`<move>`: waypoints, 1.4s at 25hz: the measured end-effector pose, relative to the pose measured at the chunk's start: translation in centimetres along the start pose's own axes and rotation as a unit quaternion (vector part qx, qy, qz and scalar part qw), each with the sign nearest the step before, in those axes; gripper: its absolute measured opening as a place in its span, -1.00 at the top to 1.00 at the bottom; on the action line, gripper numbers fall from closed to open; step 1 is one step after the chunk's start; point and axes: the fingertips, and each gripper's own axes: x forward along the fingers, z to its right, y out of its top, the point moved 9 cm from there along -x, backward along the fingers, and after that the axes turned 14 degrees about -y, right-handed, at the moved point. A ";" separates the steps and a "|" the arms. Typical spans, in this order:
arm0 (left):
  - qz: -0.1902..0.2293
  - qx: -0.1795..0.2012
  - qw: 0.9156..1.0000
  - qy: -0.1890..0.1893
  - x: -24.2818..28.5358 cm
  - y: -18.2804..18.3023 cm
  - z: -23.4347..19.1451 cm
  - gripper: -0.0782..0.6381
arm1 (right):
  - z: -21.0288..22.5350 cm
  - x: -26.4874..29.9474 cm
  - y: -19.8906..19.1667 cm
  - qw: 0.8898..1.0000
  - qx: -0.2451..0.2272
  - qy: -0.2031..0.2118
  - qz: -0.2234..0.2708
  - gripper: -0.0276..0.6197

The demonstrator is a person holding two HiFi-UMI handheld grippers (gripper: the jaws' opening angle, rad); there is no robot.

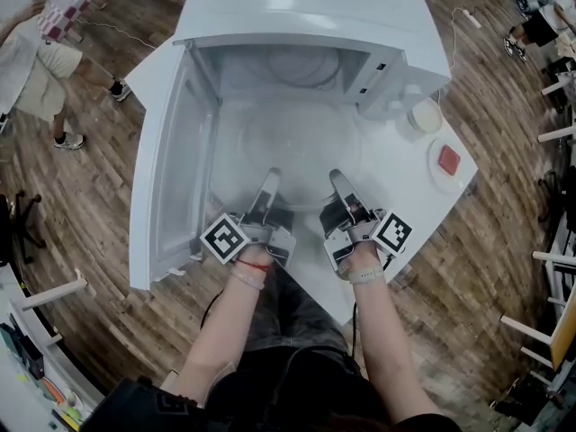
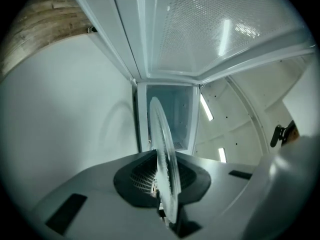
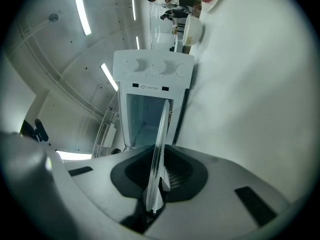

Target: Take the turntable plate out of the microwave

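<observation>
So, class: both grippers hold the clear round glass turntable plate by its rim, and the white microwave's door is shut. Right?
No: the white microwave's door stands open, as the head view shows. The left gripper and right gripper do hold the clear round glass turntable plate by its rim.

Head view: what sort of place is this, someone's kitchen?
Probably not a home kitchen; more likely a lab or workshop room. The microwave sits on a white table amid open wood-plank floor, a person stands nearby, and more white furniture lines the right edge.
</observation>
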 end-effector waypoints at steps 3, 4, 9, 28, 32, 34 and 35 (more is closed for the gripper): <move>-0.002 -0.006 1.000 0.007 -0.9 -0.6 -0.1 0.68 | 0.7 -0.9 -0.5 1.000 0.005 -0.006 0.000 0.77; -0.004 -0.007 1.000 0.009 -1.1 -0.7 -0.1 0.68 | 0.8 -1.1 -0.7 1.000 0.007 -0.008 0.001 0.77; -0.017 -0.010 1.000 0.016 -1.9 -1.1 -0.2 0.68 | 1.4 -2.2 -1.5 1.000 0.015 -0.015 0.008 0.77; -0.054 -0.013 0.995 0.080 -4.1 -1.4 -1.0 0.68 | 3.4 -4.1 -3.3 0.997 0.059 -0.045 0.023 0.77; -0.056 -0.023 0.994 0.092 -3.9 -1.5 -1.0 0.68 | 3.6 -4.2 -3.3 0.996 0.068 -0.046 0.027 0.77; -0.059 -0.019 0.994 0.092 -3.8 -1.6 -1.0 0.68 | 3.7 -4.3 -3.4 0.996 0.074 -0.046 0.029 0.77; -0.061 -0.016 0.994 0.094 -3.8 -1.6 -1.0 0.68 | 3.8 -4.4 -3.4 0.995 0.078 -0.047 0.030 0.77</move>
